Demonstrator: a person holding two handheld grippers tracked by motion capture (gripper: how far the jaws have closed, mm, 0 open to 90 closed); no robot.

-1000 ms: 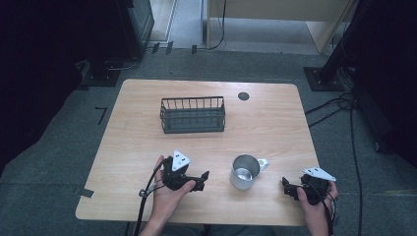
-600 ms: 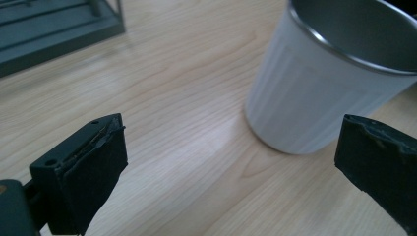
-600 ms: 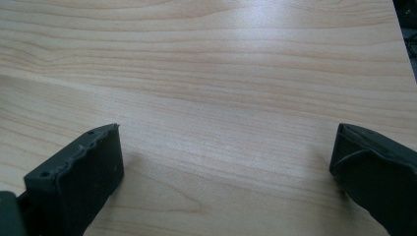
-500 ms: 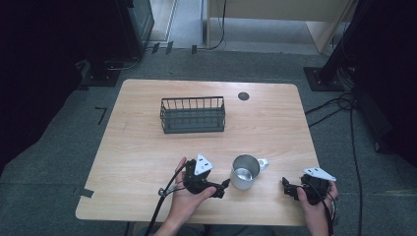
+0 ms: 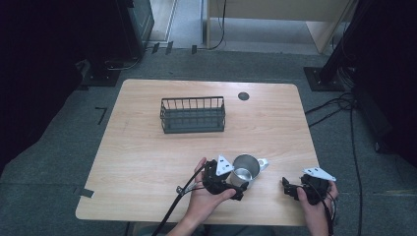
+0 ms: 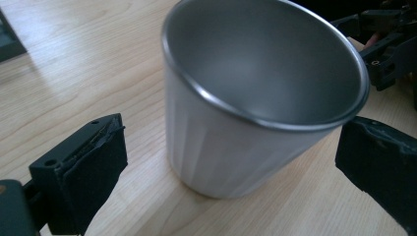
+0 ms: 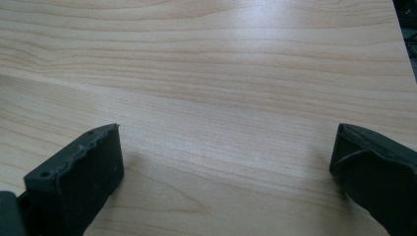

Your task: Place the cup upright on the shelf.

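The left gripper [image 5: 236, 183] has been brought rightward across the table [image 5: 147, 157] within the last second, so that the steel cup [image 6: 255, 103] now stands upright between its wide-open jaws, untouched. A grasp appears imminent. The right gripper [image 5: 291, 188], well beyond the cup, is held open and empty.

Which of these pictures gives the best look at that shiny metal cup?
The left gripper view: the metal cup stands close up, upright between open jaws. The high view shows it small, beside the left gripper.
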